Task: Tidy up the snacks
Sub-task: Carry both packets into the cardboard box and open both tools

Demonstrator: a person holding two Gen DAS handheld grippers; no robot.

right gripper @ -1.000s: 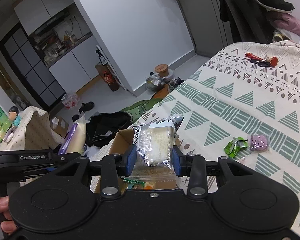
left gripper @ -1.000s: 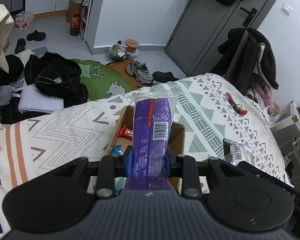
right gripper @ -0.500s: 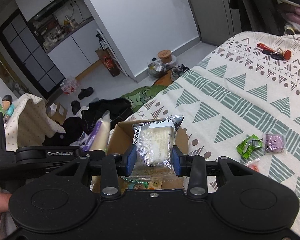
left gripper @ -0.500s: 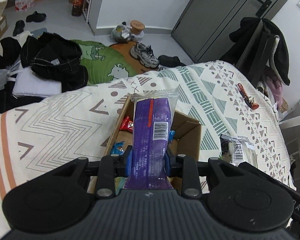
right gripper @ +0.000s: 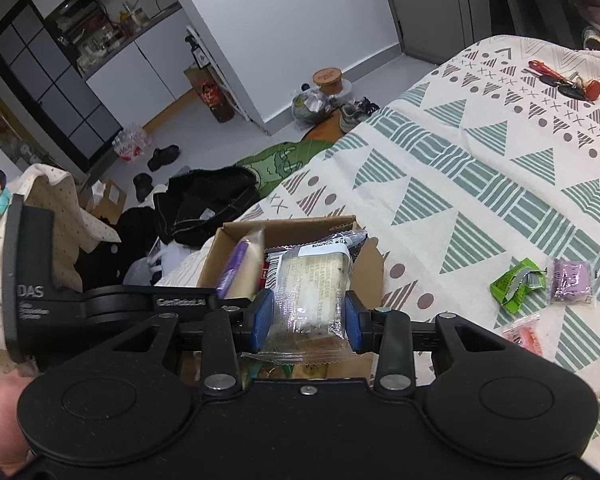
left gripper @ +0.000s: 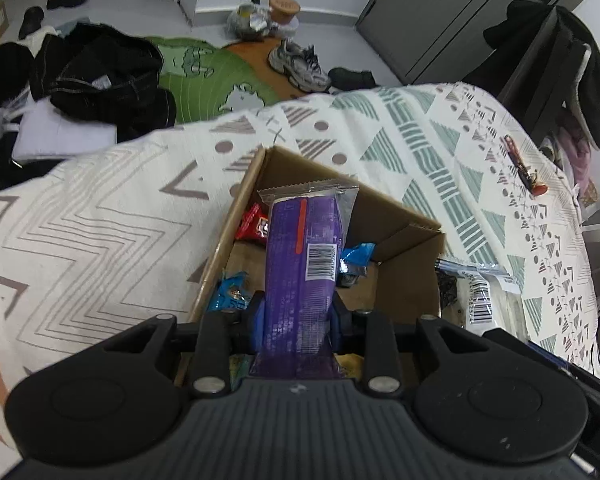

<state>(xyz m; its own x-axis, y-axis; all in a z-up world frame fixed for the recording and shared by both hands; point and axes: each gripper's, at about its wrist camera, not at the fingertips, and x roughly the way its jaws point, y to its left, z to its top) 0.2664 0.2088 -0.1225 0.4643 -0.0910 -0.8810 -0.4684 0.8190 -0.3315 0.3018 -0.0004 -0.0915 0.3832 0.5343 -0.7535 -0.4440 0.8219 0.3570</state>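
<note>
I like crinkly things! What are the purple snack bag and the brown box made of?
The purple snack bag looks like thin glossy plastic film: it shines, and its clear top edge is zigzag-crimped. The brown box looks like plain matte cardboard, with folded flaps and raw cut edges. Crinkliness can't be seen, only guessed.

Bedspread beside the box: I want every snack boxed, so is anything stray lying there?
Yes. A torn-looking green wrapper, a purple packet and a pink packet lie loose outside the cardboard box.
</note>
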